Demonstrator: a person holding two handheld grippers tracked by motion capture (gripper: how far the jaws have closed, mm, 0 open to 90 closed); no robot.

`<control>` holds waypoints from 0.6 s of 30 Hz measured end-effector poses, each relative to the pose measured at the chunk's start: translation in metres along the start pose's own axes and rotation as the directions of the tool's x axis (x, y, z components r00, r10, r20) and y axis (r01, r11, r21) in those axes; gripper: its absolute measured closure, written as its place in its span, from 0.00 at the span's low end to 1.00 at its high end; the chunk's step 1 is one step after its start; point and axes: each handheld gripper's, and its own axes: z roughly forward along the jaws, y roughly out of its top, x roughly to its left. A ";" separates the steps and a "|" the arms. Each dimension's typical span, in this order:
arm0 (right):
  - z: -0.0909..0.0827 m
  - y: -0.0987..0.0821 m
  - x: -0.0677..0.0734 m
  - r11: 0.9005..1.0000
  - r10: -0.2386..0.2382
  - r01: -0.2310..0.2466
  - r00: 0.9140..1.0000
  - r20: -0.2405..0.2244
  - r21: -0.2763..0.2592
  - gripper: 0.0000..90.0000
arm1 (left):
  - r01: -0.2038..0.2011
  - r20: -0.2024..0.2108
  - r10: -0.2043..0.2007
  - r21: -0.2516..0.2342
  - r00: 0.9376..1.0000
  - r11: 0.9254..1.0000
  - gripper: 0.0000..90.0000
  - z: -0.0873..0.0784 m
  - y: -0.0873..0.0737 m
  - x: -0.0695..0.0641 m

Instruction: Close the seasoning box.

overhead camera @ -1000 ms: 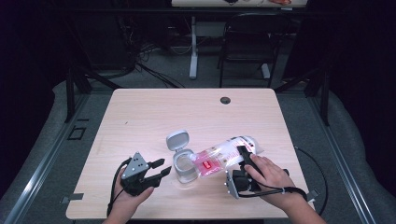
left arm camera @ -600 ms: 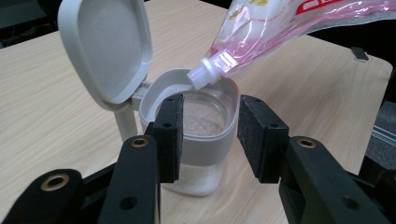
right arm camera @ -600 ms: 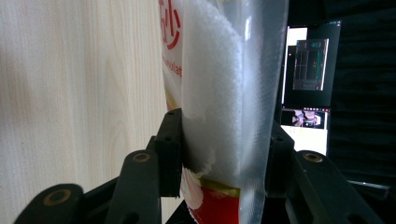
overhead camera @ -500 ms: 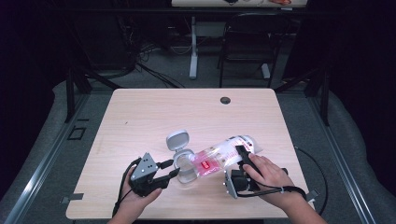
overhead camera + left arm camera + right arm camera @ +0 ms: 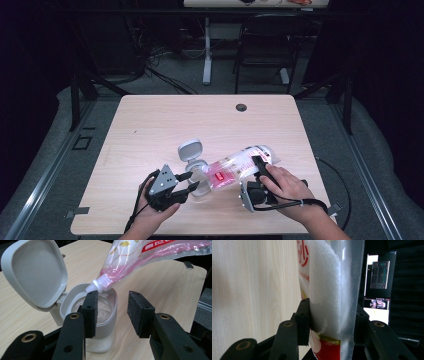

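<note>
- Pouring step: right gripper (image 5: 260,167) clamps refill pouch (image 5: 239,166), spout (image 5: 96,286) over jar (image 5: 100,315) mouth.
- Left gripper (image 5: 192,182) released, jar at its 12 o'clock.
- Next: steady jar, tilt pouch further.

A fixed high view looks forward and down from above the person's side of the wooden table (image 5: 150,125), taking in the whole tabletop and the dark floor beyond. The left gripper view sits low and close, looking along its jaws at an open-lidded container (image 5: 100,315) and the pouch (image 5: 140,262) spout. The right gripper view is nearer still, pressed against the same pouch (image 5: 332,290), with the table beside it.
</note>
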 end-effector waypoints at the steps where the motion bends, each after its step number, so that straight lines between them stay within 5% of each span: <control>1: 0.000 0.000 0.000 1.000 0.000 0.000 1.000 -0.002 0.001 0.66 | -0.004 -0.002 0.004 -0.001 1.000 1.000 0.68 0.001 0.001 -0.001; 18: -0.001 0.003 -0.002 1.000 -0.017 0.017 1.000 -0.004 -0.005 0.67 | -0.045 0.008 0.045 -0.002 0.999 0.999 0.67 0.012 0.009 -0.005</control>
